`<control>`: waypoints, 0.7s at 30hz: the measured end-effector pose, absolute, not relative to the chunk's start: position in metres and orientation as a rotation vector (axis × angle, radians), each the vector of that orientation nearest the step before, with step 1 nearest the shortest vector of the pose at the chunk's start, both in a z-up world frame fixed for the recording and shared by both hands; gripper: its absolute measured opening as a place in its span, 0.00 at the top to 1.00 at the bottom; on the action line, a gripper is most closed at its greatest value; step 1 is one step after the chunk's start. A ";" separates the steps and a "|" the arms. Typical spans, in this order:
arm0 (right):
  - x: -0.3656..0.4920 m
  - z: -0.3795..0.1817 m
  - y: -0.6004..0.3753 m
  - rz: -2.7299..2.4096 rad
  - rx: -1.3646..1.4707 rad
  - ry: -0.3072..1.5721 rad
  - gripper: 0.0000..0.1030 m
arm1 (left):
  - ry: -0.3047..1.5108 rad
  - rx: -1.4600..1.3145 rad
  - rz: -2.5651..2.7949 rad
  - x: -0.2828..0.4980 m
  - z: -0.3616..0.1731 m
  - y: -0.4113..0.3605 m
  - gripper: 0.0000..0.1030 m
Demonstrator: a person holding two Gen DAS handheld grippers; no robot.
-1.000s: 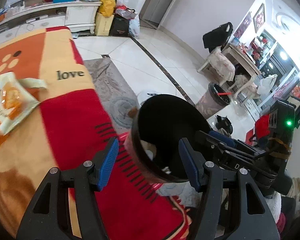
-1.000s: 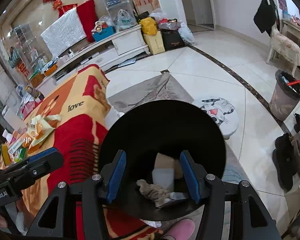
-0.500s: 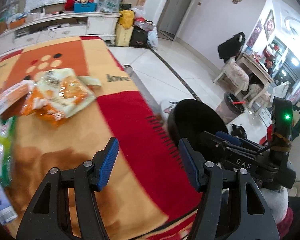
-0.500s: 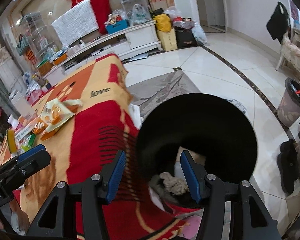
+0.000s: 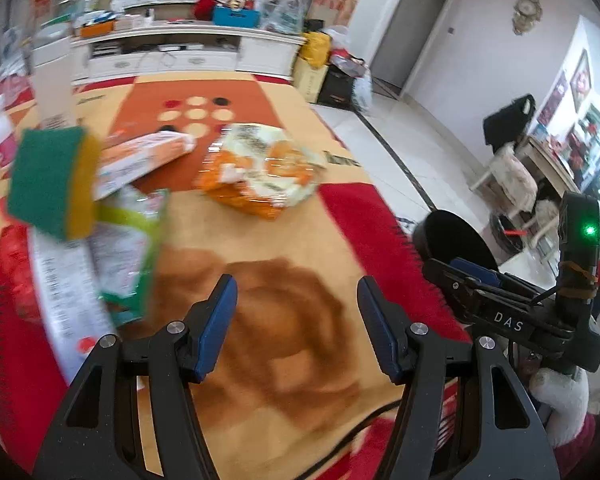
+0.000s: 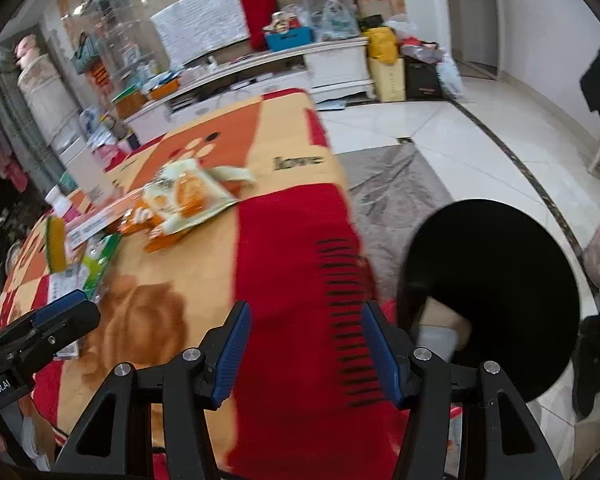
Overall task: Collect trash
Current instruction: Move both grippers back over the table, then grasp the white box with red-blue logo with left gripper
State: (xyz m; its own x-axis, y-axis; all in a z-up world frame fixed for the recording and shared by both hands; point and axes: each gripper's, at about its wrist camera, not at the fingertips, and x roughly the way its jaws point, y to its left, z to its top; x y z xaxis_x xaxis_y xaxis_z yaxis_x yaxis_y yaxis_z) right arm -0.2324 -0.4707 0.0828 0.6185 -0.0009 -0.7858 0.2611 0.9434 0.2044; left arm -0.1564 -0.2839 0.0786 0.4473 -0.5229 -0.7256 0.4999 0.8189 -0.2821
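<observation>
An orange and white snack bag (image 5: 260, 172) lies on the blanket-covered table (image 5: 260, 320); it also shows in the right wrist view (image 6: 180, 200). Left of it lie an orange box (image 5: 140, 160), a green wrapper (image 5: 128, 240) and a green and yellow sponge (image 5: 52, 184). A black-lined trash bin (image 6: 500, 280) with scraps inside stands off the table's right edge, also seen in the left wrist view (image 5: 452, 236). My left gripper (image 5: 296, 320) is open and empty above the table. My right gripper (image 6: 304, 344) is open and empty over the red part of the blanket, beside the bin.
A white TV cabinet (image 5: 180, 52) with clutter stands behind the table. Bags and boxes (image 5: 328, 72) sit on the tiled floor at the back. A grey rug (image 6: 400, 184) lies beside the table. A chair (image 5: 508, 172) and a second bin stand at the right.
Both grippers have swung left from over the bin to over the table. The bin has shifted to the right in both views, and the trash on the table has come into view.
</observation>
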 end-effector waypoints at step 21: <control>-0.185 0.076 -0.359 0.100 0.229 0.954 0.39 | 0.974 -0.169 -0.390 -0.125 0.055 -0.160 0.40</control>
